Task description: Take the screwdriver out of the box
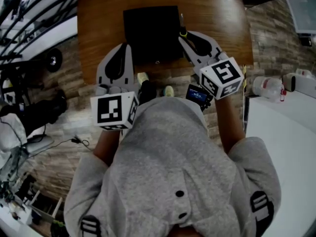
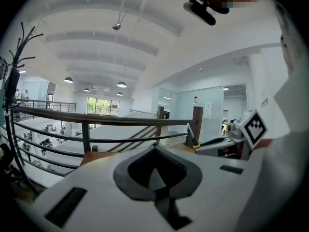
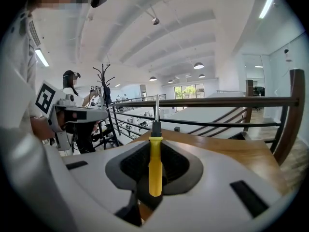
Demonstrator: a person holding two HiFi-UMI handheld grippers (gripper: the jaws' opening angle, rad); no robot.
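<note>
A black box [image 1: 150, 31] lies on the wooden table [image 1: 98, 28] with its lid down. My right gripper [image 1: 183, 33] hangs over the box's right edge. It is shut on the yellow handle of the screwdriver [image 3: 155, 163], whose black collar and metal shaft stick up past the jaws. In the left gripper view the screwdriver [image 2: 192, 135] stands tilted above the right gripper [image 2: 217, 144]. My left gripper [image 1: 126, 46] is just left of the box's near corner, its jaws together with nothing between them [image 2: 155, 148].
A metal railing [image 3: 231, 101] runs behind the table, with an open hall beyond it. A coat rack [image 3: 104, 88] and a person [image 3: 71, 83] stand off to the left in the right gripper view. A white counter [image 1: 281, 127] with bottles [image 1: 266, 88] stands on the right.
</note>
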